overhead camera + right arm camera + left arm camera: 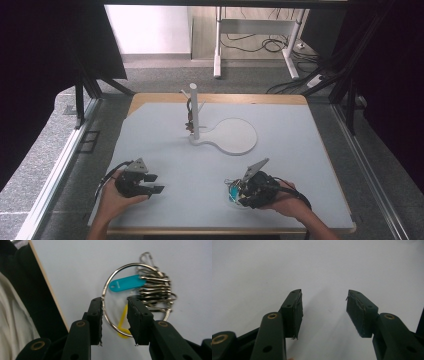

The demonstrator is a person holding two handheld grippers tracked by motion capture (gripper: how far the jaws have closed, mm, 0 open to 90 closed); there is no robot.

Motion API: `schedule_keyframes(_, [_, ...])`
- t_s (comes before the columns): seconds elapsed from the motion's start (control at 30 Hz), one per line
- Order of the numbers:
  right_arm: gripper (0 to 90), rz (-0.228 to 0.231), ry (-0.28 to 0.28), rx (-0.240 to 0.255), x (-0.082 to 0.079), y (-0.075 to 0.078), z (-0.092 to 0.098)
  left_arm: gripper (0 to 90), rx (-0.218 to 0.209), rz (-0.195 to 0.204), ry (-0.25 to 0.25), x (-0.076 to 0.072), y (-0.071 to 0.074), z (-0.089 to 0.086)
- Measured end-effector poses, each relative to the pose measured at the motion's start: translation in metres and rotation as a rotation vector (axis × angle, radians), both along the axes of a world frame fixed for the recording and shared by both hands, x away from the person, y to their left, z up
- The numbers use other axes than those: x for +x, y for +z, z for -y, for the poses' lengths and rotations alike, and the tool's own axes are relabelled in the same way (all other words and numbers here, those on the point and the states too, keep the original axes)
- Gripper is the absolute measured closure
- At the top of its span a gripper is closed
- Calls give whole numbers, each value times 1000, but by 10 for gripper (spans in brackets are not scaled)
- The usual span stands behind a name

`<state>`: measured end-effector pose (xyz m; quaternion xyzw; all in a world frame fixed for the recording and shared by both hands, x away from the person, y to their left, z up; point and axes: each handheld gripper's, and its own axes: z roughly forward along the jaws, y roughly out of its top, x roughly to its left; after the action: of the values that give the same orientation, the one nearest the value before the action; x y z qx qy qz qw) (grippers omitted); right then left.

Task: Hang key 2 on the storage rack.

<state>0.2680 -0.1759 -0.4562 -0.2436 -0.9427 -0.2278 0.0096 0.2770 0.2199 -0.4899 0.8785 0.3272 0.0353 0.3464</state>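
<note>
Right fingers (115,315) narrowly straddle the key ring's (106,290) wire near the table's edge (50,290).

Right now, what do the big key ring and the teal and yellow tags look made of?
Large silver key ring: polished metal, going by its bright glints. Teal oblong tag and yellow tag: probably smooth moulded plastic, with flat uniform colour and soft sheen.

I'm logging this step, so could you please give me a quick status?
Left gripper open, idle. Right gripper fingers straddling key ring rim, not clamped. Ring flat on table. Nothing in the way.
</note>
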Motion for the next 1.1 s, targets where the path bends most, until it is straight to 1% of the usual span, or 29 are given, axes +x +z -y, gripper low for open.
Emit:
schedule_keyframes(0.07, [662,-12,10,-16,0,-3,-5,466,8,-5,-3,1,0,1])
schedule_keyframes(0.1, [665,-18,17,-23,0,-4,-6,464,19,-8,-6,1,-1,1])
schedule_keyframes(0.13, [665,-18,17,-23,0,-4,-6,464,15,-7,0,1,-2,2])
schedule_keyframes(0.17, [666,-18,23,-40,1,-8,-9,464,17,-6,2,1,-2,2])
schedule_keyframes(0.2, [666,-18,23,-40,1,-8,-9,464,17,-6,2,1,-2,2])
schedule_keyframes(0.23, [670,-23,23,-52,2,-11,-12,464,12,-7,3,0,-1,1])
schedule_keyframes(0.37, [681,-27,23,-58,4,-14,-14,464,5,1,8,0,-1,1])
schedule_keyframes(0.47, [701,-39,36,-60,5,-16,-19,464,4,14,14,0,1,-1])
schedule_keyframes(0.6, [718,-52,40,-78,4,-17,-22,464,-1,20,19,-1,2,-2])
schedule_keyframes(0.67, [748,-63,53,-93,4,-19,-24,463,2,18,17,-1,2,-2])
schedule_keyframes(0.73, [771,-62,53,-111,4,-21,-26,463,1,15,18,-1,1,-2])
schedule_keyframes(0.8, [828,-65,57,-123,5,-22,-27,462,2,16,16,-1,1,-2])
schedule_keyframes(0.87, [859,-78,61,-122,6,-23,-28,462,0,16,18,-1,2,-2])
schedule_keyframes(0.97, [865,-87,61,-122,7,-23,-30,462,-4,17,19,-2,2,-2])
schedule_keyframes(1.1, [872,-103,57,-107,10,-20,-30,462,-8,18,15,-2,3,-4])
